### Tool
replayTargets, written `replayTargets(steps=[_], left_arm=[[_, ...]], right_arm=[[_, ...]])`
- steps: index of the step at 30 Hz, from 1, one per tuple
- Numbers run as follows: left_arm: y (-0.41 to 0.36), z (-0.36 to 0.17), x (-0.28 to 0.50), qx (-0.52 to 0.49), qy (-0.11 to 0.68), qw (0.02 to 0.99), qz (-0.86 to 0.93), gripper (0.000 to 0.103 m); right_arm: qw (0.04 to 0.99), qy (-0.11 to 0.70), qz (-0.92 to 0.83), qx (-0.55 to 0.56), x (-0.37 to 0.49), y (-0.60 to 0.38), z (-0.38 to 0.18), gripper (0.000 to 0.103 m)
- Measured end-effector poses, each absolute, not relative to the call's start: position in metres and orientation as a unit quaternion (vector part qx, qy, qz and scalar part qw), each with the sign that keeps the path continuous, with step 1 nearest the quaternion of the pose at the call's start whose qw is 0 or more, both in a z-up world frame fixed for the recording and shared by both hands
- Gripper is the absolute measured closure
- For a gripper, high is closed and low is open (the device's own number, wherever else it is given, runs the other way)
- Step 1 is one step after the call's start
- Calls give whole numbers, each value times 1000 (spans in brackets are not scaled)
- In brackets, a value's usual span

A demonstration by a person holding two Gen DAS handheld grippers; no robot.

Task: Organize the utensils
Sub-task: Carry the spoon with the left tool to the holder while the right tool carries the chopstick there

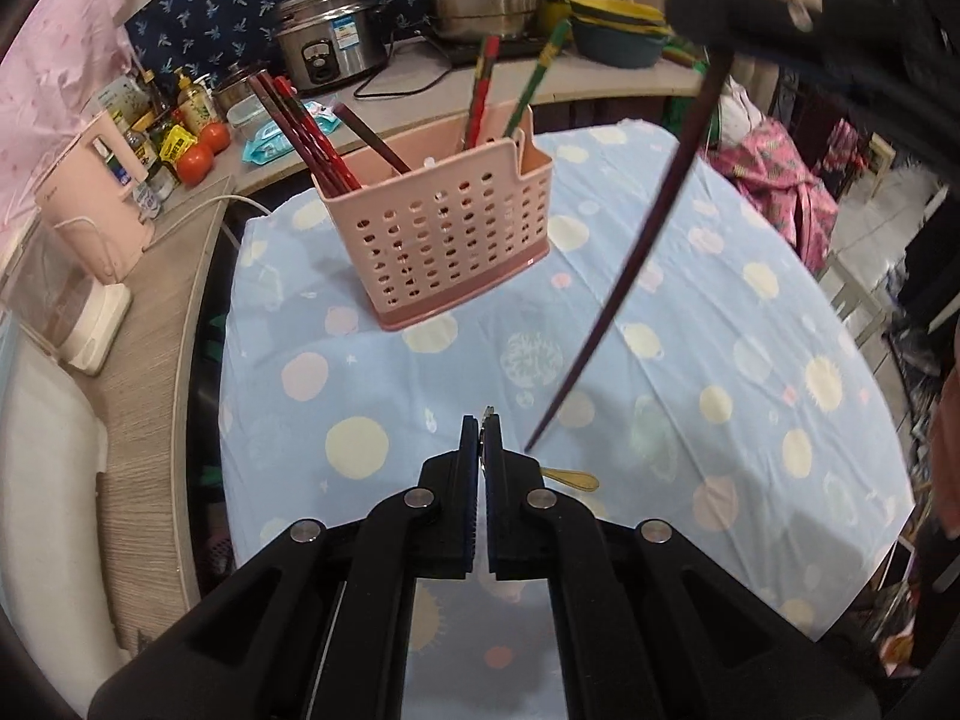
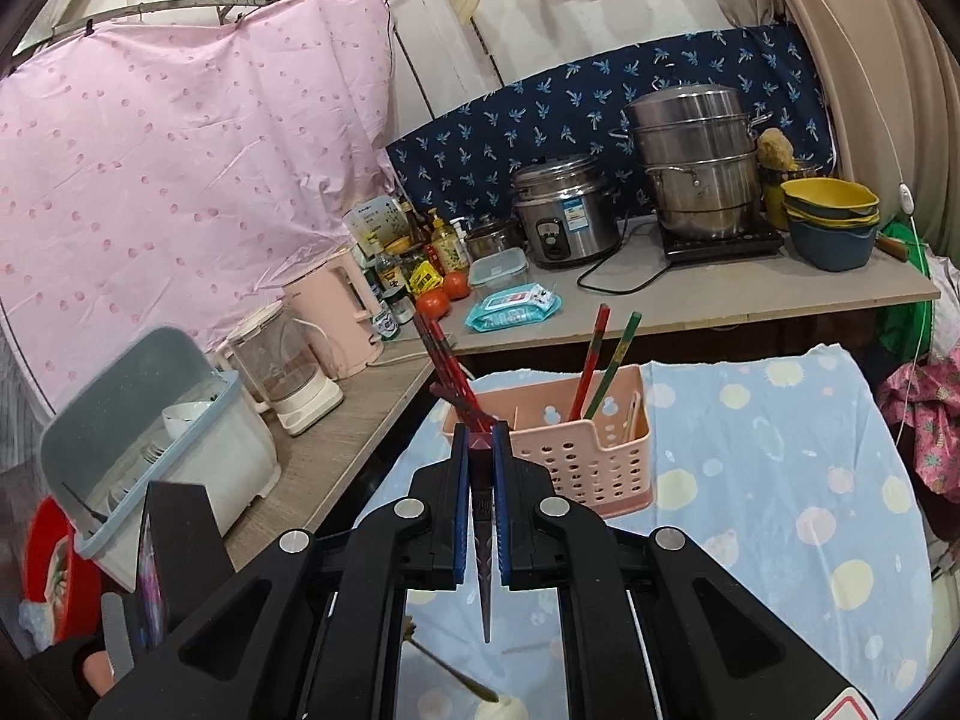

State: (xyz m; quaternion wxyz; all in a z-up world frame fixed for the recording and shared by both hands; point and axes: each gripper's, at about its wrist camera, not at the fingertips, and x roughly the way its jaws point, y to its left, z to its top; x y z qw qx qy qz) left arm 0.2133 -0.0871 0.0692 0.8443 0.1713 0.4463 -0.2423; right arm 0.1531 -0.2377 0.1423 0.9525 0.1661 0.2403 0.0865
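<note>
Right hand-held gripper (image 2: 480, 441) clamps a dark chopstick (image 2: 485, 588); left hand-held gripper (image 1: 481, 426) pinches a thin metal utensil (image 1: 487, 414) below centre frame, before the pink basket (image 1: 444, 234).

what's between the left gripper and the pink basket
Only bare planet-print tablecloth between the left gripper and the pink basket, in the left wrist view.

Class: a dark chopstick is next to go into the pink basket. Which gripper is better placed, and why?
Right. The right gripper already clamps the dark chopstick, with the basket just ahead. The left gripper grips something thin and metal.
</note>
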Motion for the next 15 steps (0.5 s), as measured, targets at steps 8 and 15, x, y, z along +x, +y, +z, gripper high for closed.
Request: replayTargets(steps=[8, 15], left_arm=[[-78, 137, 254, 144, 378, 891, -207, 101], [-85, 190, 305, 184, 310, 921, -145, 101]], right_arm=[[964, 209, 62, 150, 165, -255, 178, 96], [979, 151, 33, 131, 196, -276, 244, 96]])
